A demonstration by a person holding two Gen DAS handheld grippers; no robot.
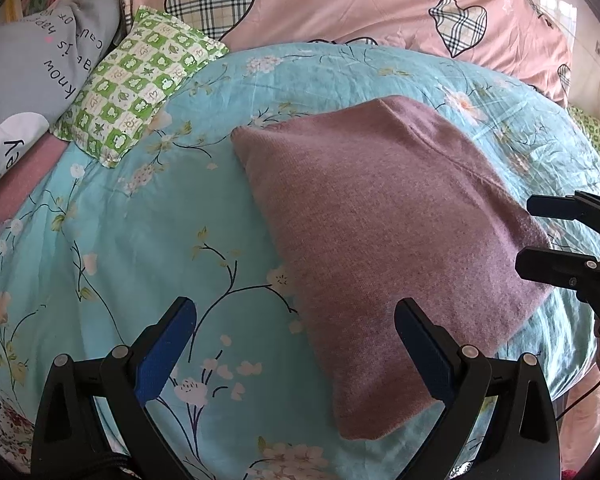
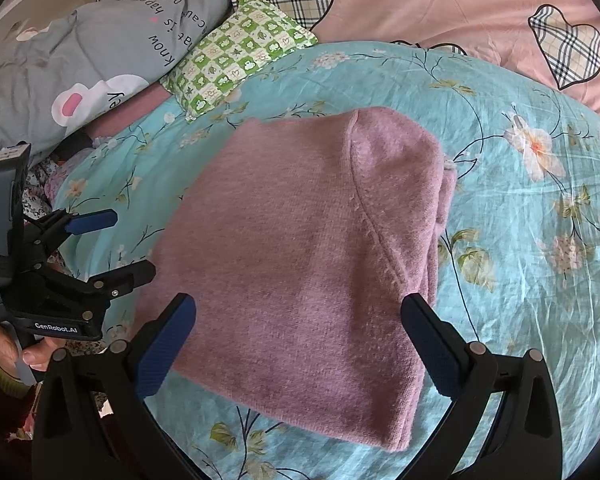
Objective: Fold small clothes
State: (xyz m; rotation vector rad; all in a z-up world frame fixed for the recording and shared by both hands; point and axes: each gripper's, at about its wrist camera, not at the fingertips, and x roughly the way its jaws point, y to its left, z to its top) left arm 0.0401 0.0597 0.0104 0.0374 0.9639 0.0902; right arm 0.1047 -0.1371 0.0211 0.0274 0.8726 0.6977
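While both grippers hang open above the bed, the mauve sweater (image 2: 312, 264) lies in the middle of the turquoise flowered sheet (image 2: 540, 240), already doubled into a thick, roughly square packet with a seam curving down its top layer. The right gripper (image 2: 298, 332) hovers over the sweater's near edge, its blue-padded fingers (image 2: 164, 344) spread wide and holding nothing; the cloth shows between them but I see no grip on it. The left gripper (image 1: 296, 340) is just as wide and empty, set at the sweater's left near corner, one finger over the bare sheet and the other over the knit. From where I stand, the folding of this piece looks nearly or wholly finished, and the step in hand seems to be the pause between a fold and whatever follows it. If another fold is wanted, the next move calls for both pairs of fingers to drop onto one edge, pinch through all layers together, and carry it across evenly; otherwise, a lift from underneath to set it aside. A green checked pillow (image 2: 244, 60) and grey bedding (image 2: 100, 52) lie well apart, toward the head of the bed.
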